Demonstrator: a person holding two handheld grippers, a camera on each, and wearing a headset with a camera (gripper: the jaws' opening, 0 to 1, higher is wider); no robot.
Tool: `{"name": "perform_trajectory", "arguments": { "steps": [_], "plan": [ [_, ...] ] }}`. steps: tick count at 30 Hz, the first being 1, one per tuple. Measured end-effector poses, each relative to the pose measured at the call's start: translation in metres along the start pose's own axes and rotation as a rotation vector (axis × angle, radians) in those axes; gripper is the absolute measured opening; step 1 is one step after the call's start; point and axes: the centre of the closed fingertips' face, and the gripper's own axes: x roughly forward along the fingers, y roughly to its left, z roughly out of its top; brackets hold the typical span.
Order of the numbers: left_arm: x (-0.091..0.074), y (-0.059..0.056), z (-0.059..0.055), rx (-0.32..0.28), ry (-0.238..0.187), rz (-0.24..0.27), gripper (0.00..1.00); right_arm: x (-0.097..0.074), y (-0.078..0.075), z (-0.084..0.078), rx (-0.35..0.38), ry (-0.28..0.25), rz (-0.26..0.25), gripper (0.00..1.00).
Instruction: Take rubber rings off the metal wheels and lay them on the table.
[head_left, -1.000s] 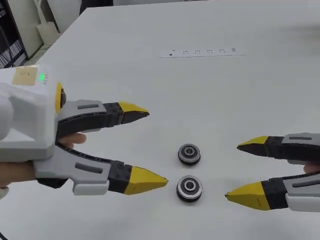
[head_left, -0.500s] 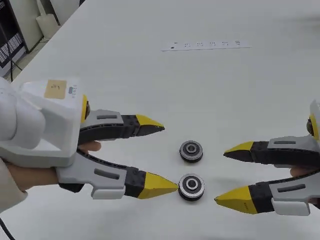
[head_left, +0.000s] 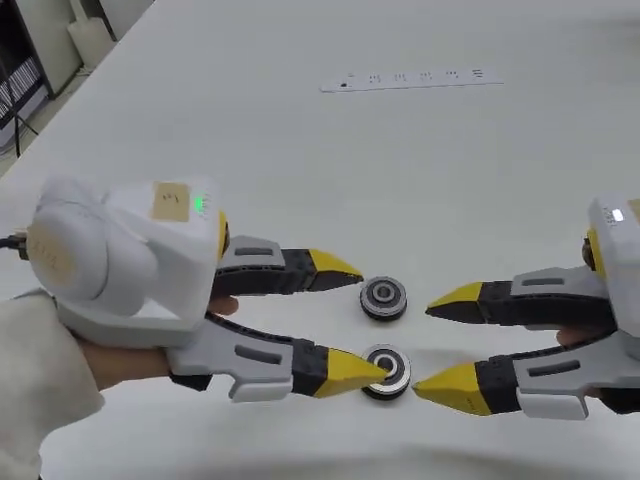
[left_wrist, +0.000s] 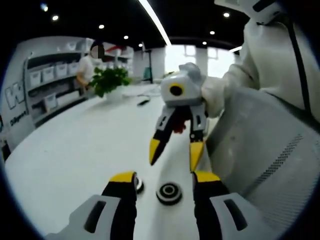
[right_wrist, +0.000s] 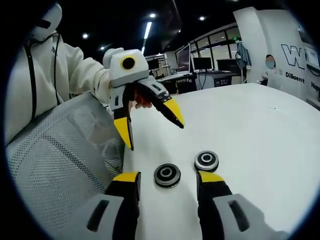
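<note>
— Surface?
— One wide white table (head_left: 300, 150), matte, plain top.
— What's lying on it?
— Two small metal wheels, dark-rimmed, both flat on their sides. The near wheel (head_left: 385, 370) and the far wheel (head_left: 383, 296) sit just beside each other, a sliver of table between them.
— Anything else?
— Well beyond them, a pale strip (head_left: 410, 79) with small dark marks, lying flat.

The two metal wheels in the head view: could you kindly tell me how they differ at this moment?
The nearer wheel sits between the lower jaw tips of the left gripper and right gripper, the left tip overlapping it; the farther wheel lies uncovered between the upper tips. Both lie flat with black rubber rings on.
</note>
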Motion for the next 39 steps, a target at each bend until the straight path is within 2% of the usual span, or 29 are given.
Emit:
{"name": "perform_trajectory", "arguments": {
  "steps": [8,13,20,26,32,39],
  "plan": [
    [0.013,-0.002,-0.005,-0.009,-0.004,-0.02,0.4,0.007,-0.002,-0.007,-0.017,0.005,0.007,0.36],
    [0.019,-0.001,-0.015,0.001,0.014,-0.024,0.35,0.012,-0.001,-0.012,-0.03,0.013,0.017,0.33],
    [0.027,-0.008,-0.023,-0.003,0.027,-0.048,0.32,0.018,0.0,-0.018,-0.04,0.028,0.03,0.3],
    [0.031,-0.008,-0.033,-0.002,0.043,-0.053,0.27,0.022,0.0,-0.022,-0.052,0.038,0.036,0.27],
    [0.031,-0.004,-0.034,-0.008,0.038,-0.04,0.23,0.023,0.0,-0.026,-0.064,0.049,0.037,0.25],
    [0.033,-0.009,-0.039,-0.001,0.049,-0.054,0.2,0.025,-0.001,-0.027,-0.072,0.052,0.038,0.23]
  ]
}}
